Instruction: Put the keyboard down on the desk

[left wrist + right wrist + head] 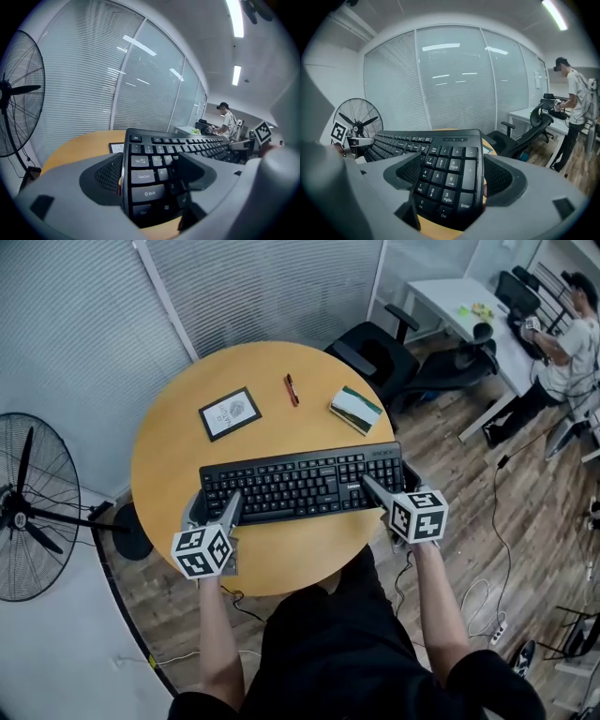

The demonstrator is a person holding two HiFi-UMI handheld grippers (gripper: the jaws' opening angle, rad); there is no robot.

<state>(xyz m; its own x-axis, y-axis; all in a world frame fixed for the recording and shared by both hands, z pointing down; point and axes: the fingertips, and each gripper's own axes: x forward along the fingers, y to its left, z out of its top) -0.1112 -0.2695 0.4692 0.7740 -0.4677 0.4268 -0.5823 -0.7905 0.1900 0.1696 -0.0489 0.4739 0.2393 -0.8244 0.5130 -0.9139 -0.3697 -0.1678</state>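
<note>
A black keyboard (300, 482) stretches across the near half of the round wooden table (178, 427); I cannot tell whether it rests on the wood or hangs just above it. My left gripper (217, 507) is shut on its left end, one jaw over the letter keys and the other at the outer edge (150, 171). My right gripper (380, 491) is shut on the number-pad end in the same way (450, 176). The keyboard (159, 159) runs away to the right in the left gripper view, and the keyboard (440, 173) runs to the left in the right gripper view.
Behind the keyboard lie a framed card (230, 413), a red pen (292, 389) and a small book (356, 409). A standing fan (28, 507) is at the left and a black office chair (384, 352) behind the table. A person (562, 343) stands at a white desk far right.
</note>
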